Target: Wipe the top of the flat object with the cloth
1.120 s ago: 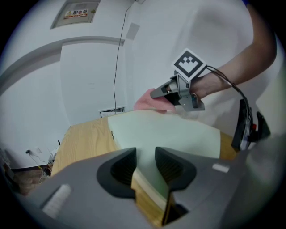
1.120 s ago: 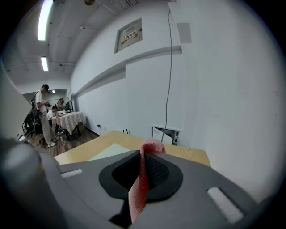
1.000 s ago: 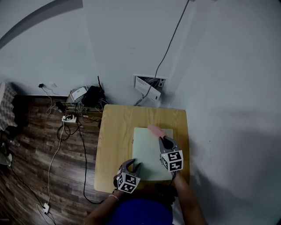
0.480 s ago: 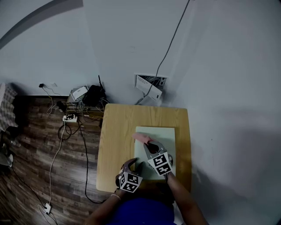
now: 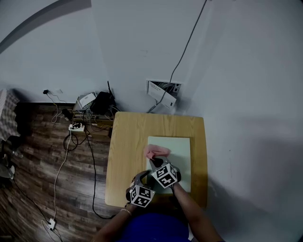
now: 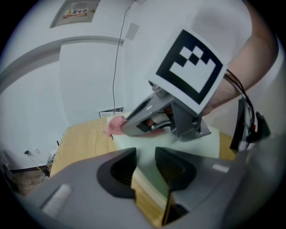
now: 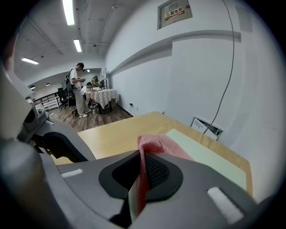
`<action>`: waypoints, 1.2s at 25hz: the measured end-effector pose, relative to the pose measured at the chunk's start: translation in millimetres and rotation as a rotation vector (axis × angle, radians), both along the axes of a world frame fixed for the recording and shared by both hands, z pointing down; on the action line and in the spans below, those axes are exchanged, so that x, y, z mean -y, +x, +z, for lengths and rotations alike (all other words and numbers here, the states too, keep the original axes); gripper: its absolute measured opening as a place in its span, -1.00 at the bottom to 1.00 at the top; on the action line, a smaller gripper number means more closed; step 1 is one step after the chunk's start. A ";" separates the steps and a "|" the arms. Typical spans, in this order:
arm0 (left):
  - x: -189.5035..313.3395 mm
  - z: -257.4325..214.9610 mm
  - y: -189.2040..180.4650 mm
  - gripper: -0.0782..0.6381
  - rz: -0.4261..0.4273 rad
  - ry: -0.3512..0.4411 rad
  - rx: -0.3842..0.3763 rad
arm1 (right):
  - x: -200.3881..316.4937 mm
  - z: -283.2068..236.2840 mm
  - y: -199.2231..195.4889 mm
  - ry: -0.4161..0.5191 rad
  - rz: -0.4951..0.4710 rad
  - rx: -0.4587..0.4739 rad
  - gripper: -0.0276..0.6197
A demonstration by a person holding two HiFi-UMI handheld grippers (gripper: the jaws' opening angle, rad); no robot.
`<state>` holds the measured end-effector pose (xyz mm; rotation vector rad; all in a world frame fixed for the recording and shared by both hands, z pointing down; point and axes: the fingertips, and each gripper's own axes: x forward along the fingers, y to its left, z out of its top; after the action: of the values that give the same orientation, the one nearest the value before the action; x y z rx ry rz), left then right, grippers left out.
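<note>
Pads of the right gripper (image 7: 142, 167) are clenched on a pink cloth (image 7: 158, 145). It has a coarse, waffle-like weave. It runs up between the jaws as a thin fold, then bunches into a soft lump just past the tips, lying on the board (image 7: 205, 159).

From the head view we see that lump resting on the board's left part, roughly mid-length, with the right gripper just behind it. The left gripper (image 6: 145, 163) sits at the board's near left corner. Its jaws stand partly apart with the corner between them, one pad against the pale green top and the other beside the thick cream edge, so we read it as grasping the board.

The board is a flat, matte, pale green rectangle with nothing printed on it that we can see. It lies on the right half of a small light-wood table (image 5: 125, 151) and reaches almost to the near edge. Each gripper carries a cube with black-and-white square markers and no lettering.

Beyond the table, an open wall box (image 5: 163, 89) sits low on the white wall, with a dark cable (image 5: 187, 45) running up from it. Left of it, a tangle of cords and small devices (image 5: 87, 106) lies on the dark wood floor.

High on the wall hangs a plaque (image 7: 174, 13) with red characters too small for us to read. Far down the room, people (image 7: 80, 89) stand by a table with a checked cover (image 7: 102, 95).
</note>
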<state>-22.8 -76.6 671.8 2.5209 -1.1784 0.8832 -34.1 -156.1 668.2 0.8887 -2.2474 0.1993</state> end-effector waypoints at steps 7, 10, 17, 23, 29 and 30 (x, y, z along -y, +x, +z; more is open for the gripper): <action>0.6 -1.3 -0.2 -0.41 0.000 0.004 0.003 | -0.2 -0.2 -0.4 0.017 -0.010 -0.016 -0.86; 0.1 -1.6 0.0 -0.41 0.001 0.004 0.006 | -0.6 -0.9 0.1 0.027 -0.012 -0.018 -0.86; 0.4 -0.3 0.4 -0.41 -0.002 0.008 0.011 | -1.2 -0.6 3.3 0.026 -0.015 -0.013 -0.86; -0.1 0.1 0.1 -0.41 -0.005 0.008 0.011 | -3.7 1.5 16.4 0.017 0.007 -0.027 -0.86; 0.0 -0.1 0.2 -0.41 -0.006 0.009 0.012 | -5.2 3.1 36.8 0.011 0.042 -0.036 -0.86; 0.1 -0.2 0.2 -0.41 -0.006 0.008 0.012 | -5.3 3.3 38.8 0.010 0.047 -0.037 -0.86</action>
<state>-22.6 -76.8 671.6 2.5212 -1.1945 0.8951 4.6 -150.8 671.5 0.9440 -2.1968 0.1914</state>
